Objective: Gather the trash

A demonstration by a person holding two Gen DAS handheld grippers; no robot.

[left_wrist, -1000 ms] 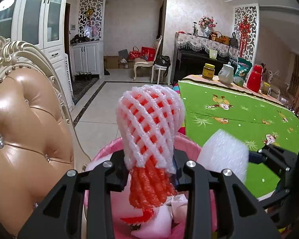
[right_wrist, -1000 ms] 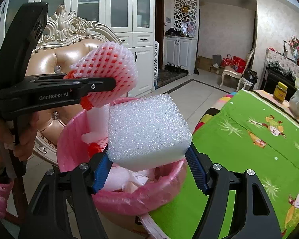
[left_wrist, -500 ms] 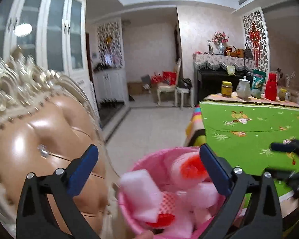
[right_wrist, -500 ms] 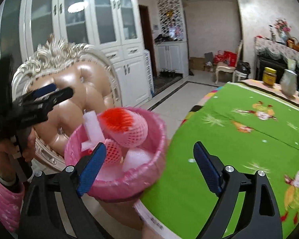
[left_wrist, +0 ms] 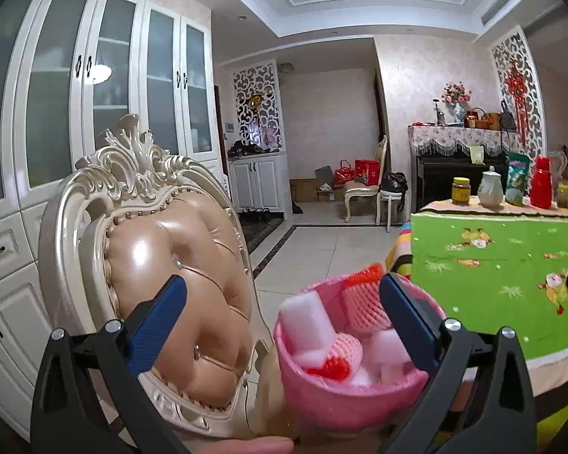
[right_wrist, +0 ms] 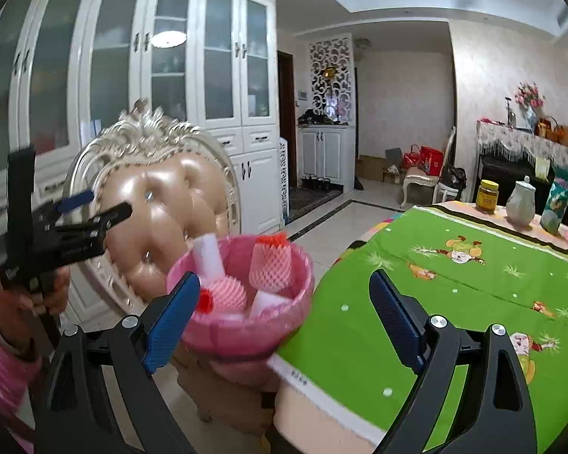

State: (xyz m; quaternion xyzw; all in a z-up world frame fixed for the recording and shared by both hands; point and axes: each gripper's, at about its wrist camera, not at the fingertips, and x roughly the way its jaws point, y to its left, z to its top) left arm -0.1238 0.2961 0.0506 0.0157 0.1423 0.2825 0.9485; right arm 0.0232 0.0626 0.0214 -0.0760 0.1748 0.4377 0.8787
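The pink bin (left_wrist: 350, 386) is sitting low between the ornate chair (left_wrist: 151, 276) on the left and the near left edge of the green-clothed worktop (left_wrist: 503, 287), and it is already carrying the trash: 2 red-and-white foam fruit nets (right_wrist: 270, 263), one standing toward the far rim and one lying nearer, plus white foam blocks (left_wrist: 310, 323) leaning and lying among them. Nothing is sticking out over the rim far enough to look like it is about to fall. The left gripper (left_wrist: 280, 321) is hanging in front of the bin with its blue pads spread wide and nothing between them; its jaws have just been opening. The right gripper (right_wrist: 284, 308) is likewise standing wide apart and empty, its jaws having just been opening too, with the bin showing past its left pad and the worktop past its right. In the right wrist view the left gripper is being held by a hand (right_wrist: 30, 291) in a pink sleeve, off to the left of the chair. Judging from this, the drop-off is looking done. The green cloth that is showing is carrying no loose scraps; only a jar (right_wrist: 487, 196), a white pot (right_wrist: 520, 204), a packet and a red flask are standing at its far end, and these are looking like belongings, not trash. Whether anything is remaining outside these views cannot be told.
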